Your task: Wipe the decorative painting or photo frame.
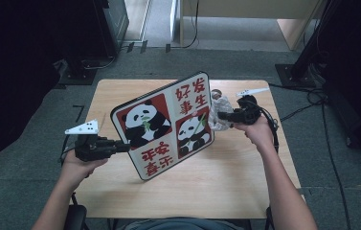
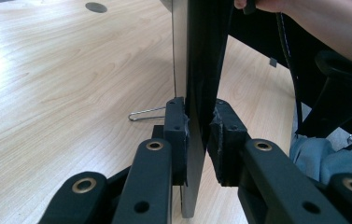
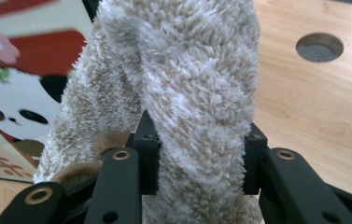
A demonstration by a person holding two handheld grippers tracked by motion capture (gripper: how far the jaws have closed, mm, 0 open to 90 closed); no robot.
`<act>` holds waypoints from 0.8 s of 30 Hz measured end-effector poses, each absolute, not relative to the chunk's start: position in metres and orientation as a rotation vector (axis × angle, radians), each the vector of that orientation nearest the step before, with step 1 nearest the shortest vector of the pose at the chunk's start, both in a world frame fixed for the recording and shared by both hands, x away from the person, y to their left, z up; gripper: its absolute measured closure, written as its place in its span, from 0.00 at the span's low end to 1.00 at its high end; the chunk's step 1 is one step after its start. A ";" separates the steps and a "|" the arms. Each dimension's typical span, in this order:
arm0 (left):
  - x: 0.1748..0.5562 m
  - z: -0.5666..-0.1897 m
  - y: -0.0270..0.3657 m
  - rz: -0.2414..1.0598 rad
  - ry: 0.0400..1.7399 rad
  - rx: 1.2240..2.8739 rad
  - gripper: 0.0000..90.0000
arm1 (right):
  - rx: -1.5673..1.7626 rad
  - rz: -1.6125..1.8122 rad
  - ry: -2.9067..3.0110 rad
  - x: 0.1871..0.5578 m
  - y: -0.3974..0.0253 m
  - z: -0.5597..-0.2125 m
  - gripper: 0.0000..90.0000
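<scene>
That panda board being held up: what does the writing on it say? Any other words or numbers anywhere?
"好事发生", red characters on the white upper-right square of the panda board.
"平安喜乐", red characters on its white lower-left square, as best I can read them at this tilt.
In the right gripper view, red writing at the board's lower left edge is cut off and blurred: unreadable.
No text on the fluffy cloth, the table or either claw.

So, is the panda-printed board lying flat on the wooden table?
No, the panda-printed board stands tilted up, its edge clamped between the jaws of the left gripper.
</scene>
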State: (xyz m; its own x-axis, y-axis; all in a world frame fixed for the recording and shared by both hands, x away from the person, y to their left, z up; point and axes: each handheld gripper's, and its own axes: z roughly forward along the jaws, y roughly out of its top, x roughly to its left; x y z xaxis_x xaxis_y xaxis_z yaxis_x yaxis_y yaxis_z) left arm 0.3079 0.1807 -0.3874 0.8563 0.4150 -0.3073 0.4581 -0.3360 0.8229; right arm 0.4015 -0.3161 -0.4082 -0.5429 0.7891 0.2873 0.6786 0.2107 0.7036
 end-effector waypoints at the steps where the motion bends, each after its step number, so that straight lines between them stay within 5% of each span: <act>1: 0.308 -0.387 0.181 -0.050 0.643 1.966 0.88 | 1.432 1.240 2.341 0.401 -0.316 -0.409 0.69; 24: 0.307 -0.387 0.180 -0.042 0.653 1.966 0.87 | 1.456 1.201 2.325 0.383 -0.320 -0.453 0.69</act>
